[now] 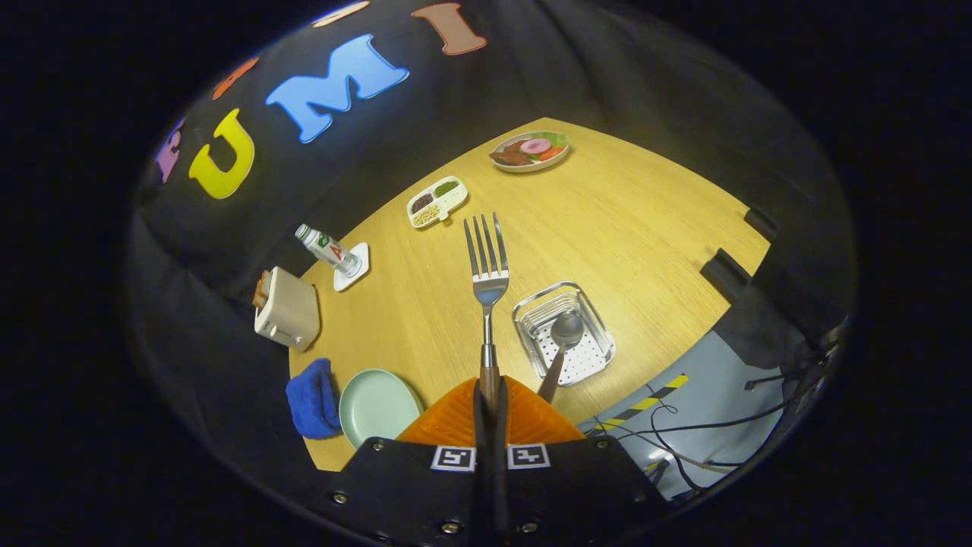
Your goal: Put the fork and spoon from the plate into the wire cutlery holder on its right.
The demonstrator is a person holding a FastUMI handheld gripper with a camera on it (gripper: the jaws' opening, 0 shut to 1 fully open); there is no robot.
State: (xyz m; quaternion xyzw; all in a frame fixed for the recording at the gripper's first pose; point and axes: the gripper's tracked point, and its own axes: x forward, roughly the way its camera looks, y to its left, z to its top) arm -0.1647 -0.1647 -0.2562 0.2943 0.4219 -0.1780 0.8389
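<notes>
Currently, gripper (pixel 490 395): fingers clamped on the fork handle.
Fork (pixel 487 273): tines at 12 o'clock, held above the table (pixel 645 213).
Spoon (pixel 560 346): in the holder (pixel 563 333), handle leaning out over the rim at 7 o'clock.
Holder: at 2 o'clock from the fingers.
Plate (pixel 377 404): at 9 o'clock from the fingers, cloth (pixel 313 399) touching it.

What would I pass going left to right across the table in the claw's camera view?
toaster → blue cloth → green plate → fork held by the closed claw → wire cutlery holder with spoon.
</notes>
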